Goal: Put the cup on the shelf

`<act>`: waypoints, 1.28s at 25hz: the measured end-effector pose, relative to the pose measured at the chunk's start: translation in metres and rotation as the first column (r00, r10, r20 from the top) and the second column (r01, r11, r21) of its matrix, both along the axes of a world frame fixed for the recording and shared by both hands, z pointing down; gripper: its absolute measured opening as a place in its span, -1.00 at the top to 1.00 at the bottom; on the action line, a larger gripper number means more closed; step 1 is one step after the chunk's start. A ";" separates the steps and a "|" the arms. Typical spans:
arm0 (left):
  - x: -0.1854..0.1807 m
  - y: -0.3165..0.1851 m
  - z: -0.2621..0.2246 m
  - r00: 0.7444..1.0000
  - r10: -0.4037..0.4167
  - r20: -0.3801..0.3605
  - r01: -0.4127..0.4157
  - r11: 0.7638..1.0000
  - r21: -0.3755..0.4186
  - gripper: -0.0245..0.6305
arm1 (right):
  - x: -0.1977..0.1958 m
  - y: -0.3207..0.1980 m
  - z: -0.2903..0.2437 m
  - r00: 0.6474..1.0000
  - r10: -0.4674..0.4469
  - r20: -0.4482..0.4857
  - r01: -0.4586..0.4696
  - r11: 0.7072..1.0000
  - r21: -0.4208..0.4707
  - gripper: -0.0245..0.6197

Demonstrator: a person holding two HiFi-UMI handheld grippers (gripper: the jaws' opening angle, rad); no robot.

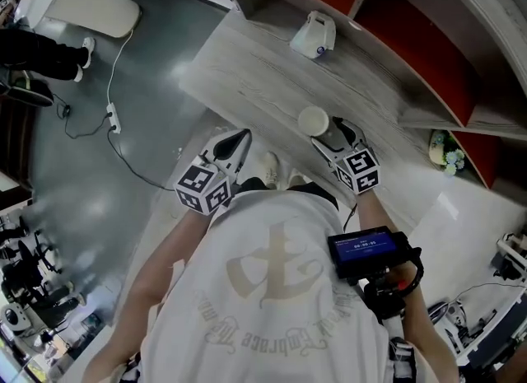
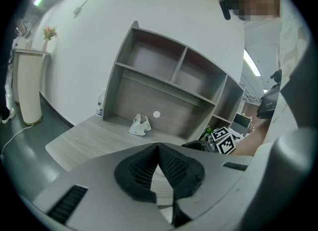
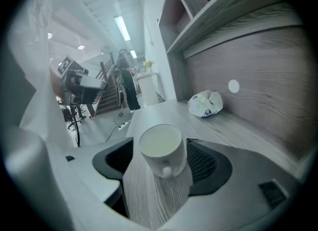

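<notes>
A white cup [image 1: 314, 120] stands upright on the grey wooden desk [image 1: 247, 77], near its front edge. In the right gripper view the cup [image 3: 161, 148] sits between the jaws with its handle toward the camera. My right gripper [image 1: 329, 134] is open around it, with a gap on the left side and the right pad close. My left gripper [image 1: 237, 144] hovers at the desk's front edge, left of the cup, shut with nothing in it; its pads [image 2: 171, 163] meet at the tip. The shelf unit [image 2: 174, 71] rises at the back of the desk.
A crumpled white packet [image 1: 314, 35] lies at the back of the desk under the shelf. A small plant [image 1: 445, 152] sits to the right, and a white bottle [image 2: 101, 107] stands at the shelf's left end. A power strip and cable [image 1: 113, 118] lie on the floor.
</notes>
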State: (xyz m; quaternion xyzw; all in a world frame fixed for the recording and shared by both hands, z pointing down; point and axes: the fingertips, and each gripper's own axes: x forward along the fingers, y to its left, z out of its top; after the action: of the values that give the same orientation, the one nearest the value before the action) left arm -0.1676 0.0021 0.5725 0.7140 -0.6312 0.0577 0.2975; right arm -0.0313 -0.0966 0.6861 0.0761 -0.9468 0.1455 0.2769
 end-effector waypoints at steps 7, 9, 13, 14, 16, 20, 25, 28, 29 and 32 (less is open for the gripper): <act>-0.006 -0.007 0.004 0.999 -0.032 0.007 0.032 0.999 -0.005 0.92 | -0.012 -0.002 0.023 0.997 -0.050 -0.058 0.051 0.998 0.022 -0.41; -0.008 -0.007 0.001 0.999 -0.039 0.009 0.039 0.999 -0.006 0.92 | -0.016 -0.003 0.026 0.995 -0.065 -0.072 0.067 0.997 0.030 -0.49; -0.010 -0.002 -0.002 0.998 -0.057 0.012 0.058 0.998 -0.013 0.92 | -0.027 0.000 0.029 0.988 -0.120 -0.097 0.126 0.990 0.061 -0.48; -0.010 -0.001 -0.001 0.998 -0.062 0.012 0.062 0.998 -0.015 0.92 | -0.028 -0.001 0.030 0.987 -0.124 -0.101 0.132 0.989 0.069 -0.48; -0.007 0.000 0.001 0.998 -0.068 0.013 0.068 0.997 -0.020 0.92 | -0.026 -0.004 0.033 0.985 -0.133 -0.107 0.141 0.987 0.076 -0.48; 0.002 -0.003 0.004 0.997 -0.080 0.020 0.080 0.996 -0.026 0.92 | -0.023 -0.008 0.038 0.981 -0.170 -0.092 0.177 0.982 0.069 -0.39; -0.001 0.002 -0.003 0.995 -0.099 0.032 0.100 0.995 -0.030 0.92 | -0.029 0.000 0.040 0.973 -0.208 -0.095 0.214 0.975 0.059 -0.39; 0.002 0.002 -0.002 0.994 -0.102 0.036 0.103 0.994 -0.033 0.92 | -0.031 0.000 0.042 0.973 -0.211 -0.096 0.218 0.974 0.065 -0.38; 0.003 0.003 -0.002 0.994 -0.103 0.037 0.104 0.994 -0.035 0.92 | -0.030 0.000 0.043 0.973 -0.210 -0.095 0.216 0.974 0.068 -0.38; 0.007 0.003 -0.002 0.993 -0.108 0.042 0.109 0.993 -0.037 0.92 | -0.030 0.000 0.042 0.975 -0.204 -0.092 0.211 0.975 0.069 -0.37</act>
State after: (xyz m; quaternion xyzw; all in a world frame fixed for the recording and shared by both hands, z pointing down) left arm -0.1608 0.0051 0.5700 0.6714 -0.6736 0.0678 0.3014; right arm -0.0610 -0.0971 0.7279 -0.0062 -0.9420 0.0750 0.3270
